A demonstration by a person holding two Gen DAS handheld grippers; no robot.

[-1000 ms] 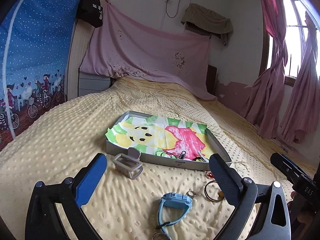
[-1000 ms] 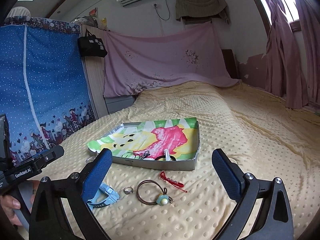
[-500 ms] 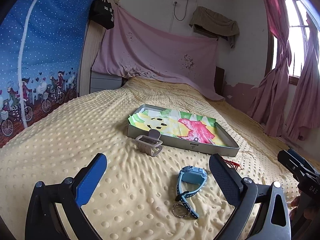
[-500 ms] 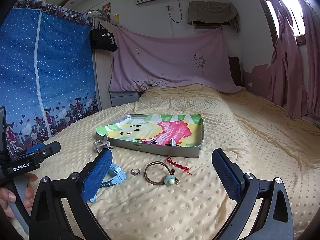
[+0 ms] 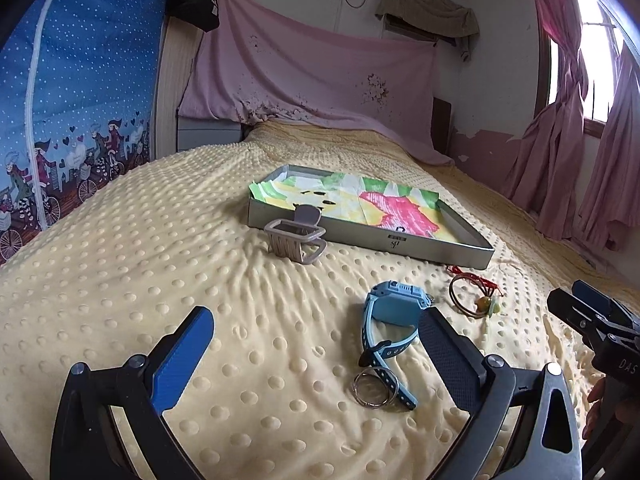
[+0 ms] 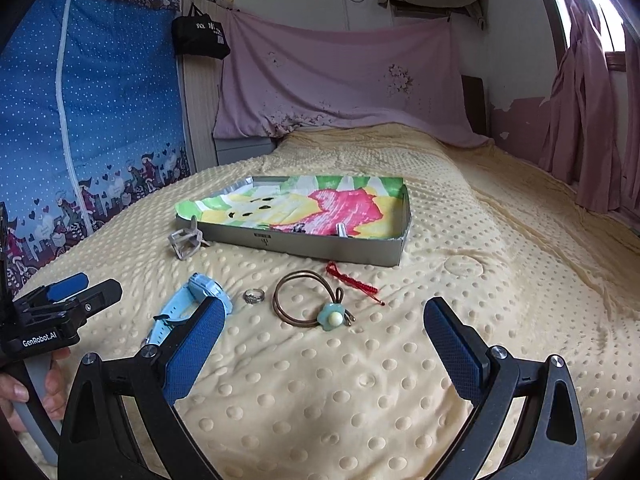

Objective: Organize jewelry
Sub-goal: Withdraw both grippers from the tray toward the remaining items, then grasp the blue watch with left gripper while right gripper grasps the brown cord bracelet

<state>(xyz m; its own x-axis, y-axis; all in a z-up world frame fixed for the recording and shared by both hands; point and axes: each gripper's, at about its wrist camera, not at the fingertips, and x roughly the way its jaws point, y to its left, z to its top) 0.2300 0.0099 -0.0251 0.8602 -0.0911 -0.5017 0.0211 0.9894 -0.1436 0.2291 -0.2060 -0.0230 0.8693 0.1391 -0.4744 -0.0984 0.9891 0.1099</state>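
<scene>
A yellow dotted blanket (image 5: 168, 280) covers the bed and carries every item. On it rests a shallow grey tray (image 6: 320, 245) lined with a cartoon-printed paper (image 6: 304, 208); a small pale upright piece (image 6: 342, 230) stands inside against the near wall, too small to identify. The left gripper (image 5: 312, 344) and the right gripper (image 6: 322, 338) hover low over the blanket, each with jaws spread wide and holding nothing; a hand (image 6: 24, 394) grasps the left gripper's handle. A beige hair claw (image 5: 295, 240) sits just outside the tray's near left corner, touching or almost touching its wall. A blue watch (image 5: 390, 320) lies on its side near the left gripper's right finger, its strap crossing a metal key ring (image 5: 375, 387). Between watch and tray lie a brown hair tie (image 6: 308, 300) with a pale green flower charm (image 6: 332, 316), a red cord bracelet (image 6: 352, 278) just beside the tray front, and a silver ring (image 6: 254, 296), the smallest item.
</scene>
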